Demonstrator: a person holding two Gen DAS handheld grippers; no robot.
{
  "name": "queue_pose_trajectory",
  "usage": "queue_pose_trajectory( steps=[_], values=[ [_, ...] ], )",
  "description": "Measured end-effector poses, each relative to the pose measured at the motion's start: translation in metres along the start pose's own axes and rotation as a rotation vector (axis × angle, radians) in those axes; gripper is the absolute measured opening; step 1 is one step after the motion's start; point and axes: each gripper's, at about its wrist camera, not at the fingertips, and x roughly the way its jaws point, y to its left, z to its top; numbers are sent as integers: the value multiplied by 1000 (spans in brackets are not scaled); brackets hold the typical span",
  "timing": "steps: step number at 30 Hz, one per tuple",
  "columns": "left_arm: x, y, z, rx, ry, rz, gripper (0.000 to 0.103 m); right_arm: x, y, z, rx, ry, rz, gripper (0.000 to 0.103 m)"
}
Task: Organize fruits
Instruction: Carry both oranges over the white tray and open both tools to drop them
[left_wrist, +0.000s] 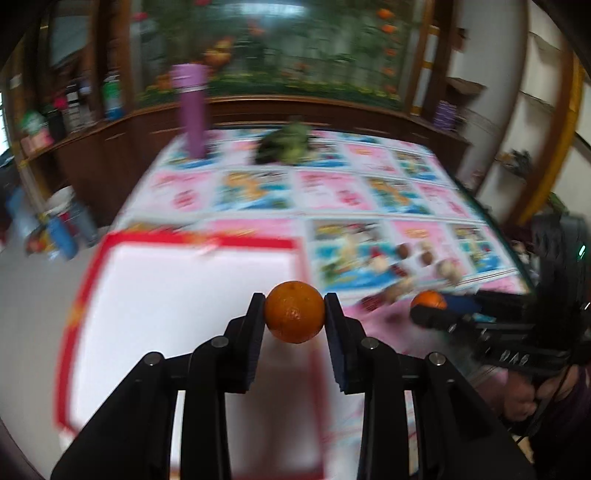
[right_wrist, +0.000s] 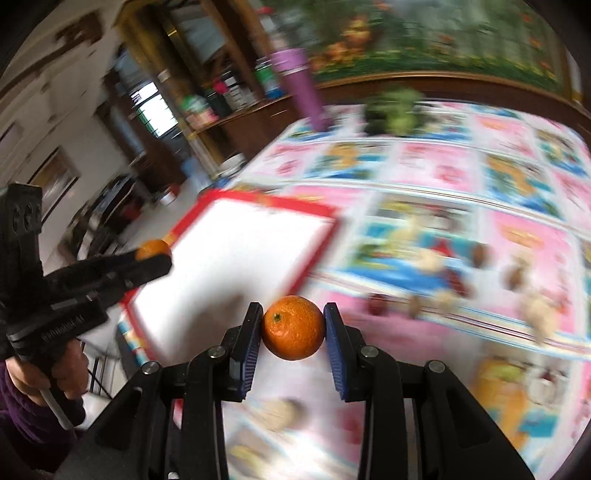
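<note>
A home dining room: cartoon tablecloth, cluttered wooden shelves, floral mural.

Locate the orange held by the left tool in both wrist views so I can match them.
Left wrist: the orange sits bottom centre, clamped in the left tool, over the white tray.
Right wrist: the same orange shows at the left edge, in that tool's tip.
Shared landmark: the purple bottle, standing at the table's far end in both views.
</note>
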Motion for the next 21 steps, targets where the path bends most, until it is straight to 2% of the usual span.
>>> queue_pose_trajectory(
  steps=[5,8,10,15,21],
  values=[
    [-20,51,-40,-83,18,80,34,49,52,7,-59,61,28,32],
    [-21,71,-54,-127,25,104,34,69,66,13,-64,64,5,32],
    [-19,82,-61,-141,29,141,34,80,69,15,-63,79,-19,32],
    [-4,102,-69,-188,59,149,34,103,71,24,-72,113,-107,32],
    [13,110,-65,-201,76,203,34,108,72,21,-71,128,-119,32]
  ],
)
